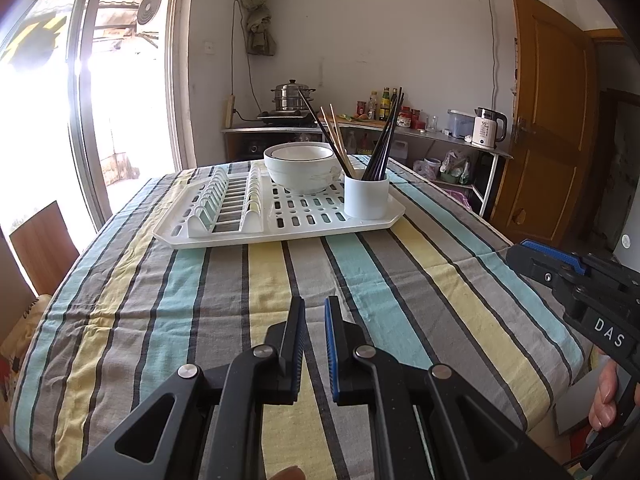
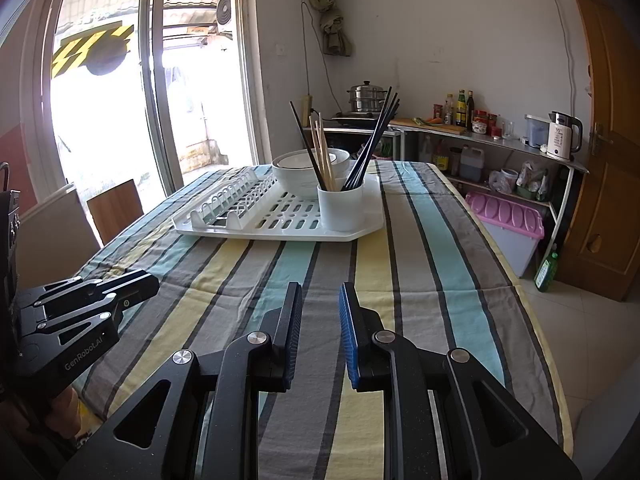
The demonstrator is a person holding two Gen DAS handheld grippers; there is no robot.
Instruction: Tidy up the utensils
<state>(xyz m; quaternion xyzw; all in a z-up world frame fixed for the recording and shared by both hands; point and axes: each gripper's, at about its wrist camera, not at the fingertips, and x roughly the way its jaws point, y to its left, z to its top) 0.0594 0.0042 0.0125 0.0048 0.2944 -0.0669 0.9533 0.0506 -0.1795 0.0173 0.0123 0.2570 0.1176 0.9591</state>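
Hovering both claws over the striped cloth-covered surface, nothing gripped. My left claw sits released with a narrow gap between its pads; my right claw is released too, gap a bit wider. Ahead, the white slotted plastic dish rack tray lies on the surface, well apart from both claws. White round utensil cup stands upright at the tray's near right corner, holding black chopsticks and pale wooden chopsticks, all leaning. White stacked bowls sit on the tray just behind the cup.
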